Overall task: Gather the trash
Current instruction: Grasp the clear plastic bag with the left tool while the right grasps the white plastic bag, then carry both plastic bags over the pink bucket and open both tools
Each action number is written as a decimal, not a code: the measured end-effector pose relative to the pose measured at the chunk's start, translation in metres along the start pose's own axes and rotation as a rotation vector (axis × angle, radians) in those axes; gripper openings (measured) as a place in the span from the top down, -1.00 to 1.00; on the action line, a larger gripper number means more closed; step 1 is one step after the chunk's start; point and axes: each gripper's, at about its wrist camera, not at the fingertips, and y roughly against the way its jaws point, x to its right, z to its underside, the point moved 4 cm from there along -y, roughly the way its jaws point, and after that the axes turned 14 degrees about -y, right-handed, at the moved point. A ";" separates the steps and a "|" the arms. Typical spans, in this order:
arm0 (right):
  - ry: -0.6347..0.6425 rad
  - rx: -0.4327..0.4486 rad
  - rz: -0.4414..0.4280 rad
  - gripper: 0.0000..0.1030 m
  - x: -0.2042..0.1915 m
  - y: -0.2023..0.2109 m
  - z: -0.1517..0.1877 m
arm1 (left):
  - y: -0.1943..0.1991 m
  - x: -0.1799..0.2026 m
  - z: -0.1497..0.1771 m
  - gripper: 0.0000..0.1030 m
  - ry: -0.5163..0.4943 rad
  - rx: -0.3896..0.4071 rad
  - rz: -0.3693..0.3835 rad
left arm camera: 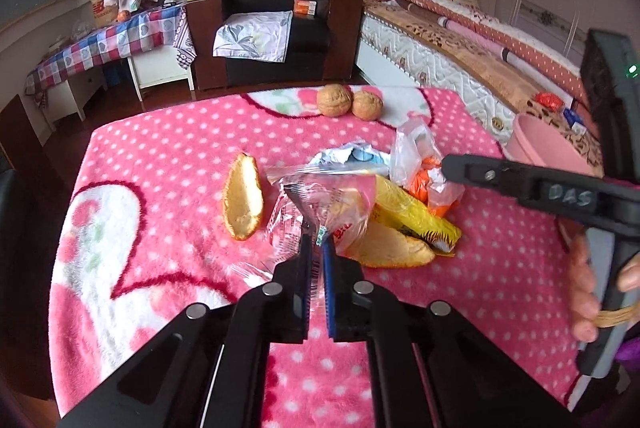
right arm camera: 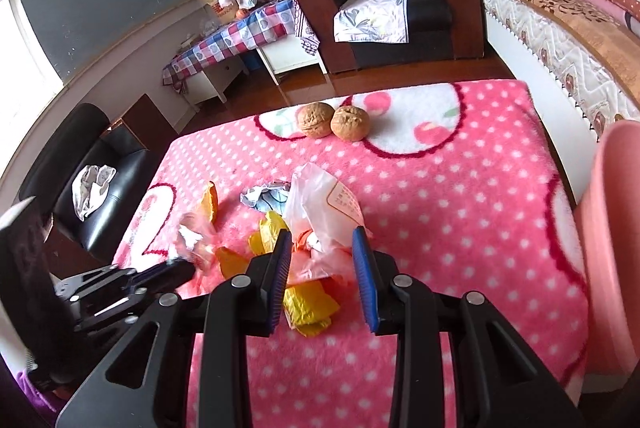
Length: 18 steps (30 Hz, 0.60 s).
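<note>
Left gripper (left arm camera: pixel 319 242) is clamped on the clear wrapper (left arm camera: pixel 312 203) at the near edge of the trash pile mid-blanket (left arm camera: pixel 160 155), while right gripper (right arm camera: pixel 322 240) stands part-open astride the white bag (right arm camera: pixel 320 203), pads apart.

Soft, even daylight enters from a bright window (right arm camera: pixel 24 39) at the left; shadows are faint. Fisheye bending and dark vignetting mark the edges; the crumpled clear plastic wrapper (right arm camera: pixel 196 240) looks motion-blurred.
</note>
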 end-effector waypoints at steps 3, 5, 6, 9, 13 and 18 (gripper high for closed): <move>0.026 0.014 0.044 0.38 -0.001 -0.006 -0.001 | 0.009 -0.004 0.000 0.96 0.028 0.016 0.000; 0.032 0.027 0.071 0.38 0.001 -0.009 -0.001 | 0.014 -0.006 0.000 0.96 0.047 0.028 0.002; 0.027 0.033 0.086 0.38 0.005 -0.009 -0.001 | 0.017 -0.007 0.000 0.96 0.052 0.033 0.002; 0.005 0.033 0.076 0.38 0.013 -0.008 -0.001 | 0.023 -0.007 0.000 0.96 0.070 0.045 0.006; -0.012 0.043 0.067 0.67 0.019 0.000 -0.003 | 0.030 -0.006 0.000 0.96 0.085 0.058 0.007; -0.051 0.044 0.058 0.92 0.031 0.009 0.000 | 0.039 -0.002 -0.001 0.96 0.102 0.076 0.008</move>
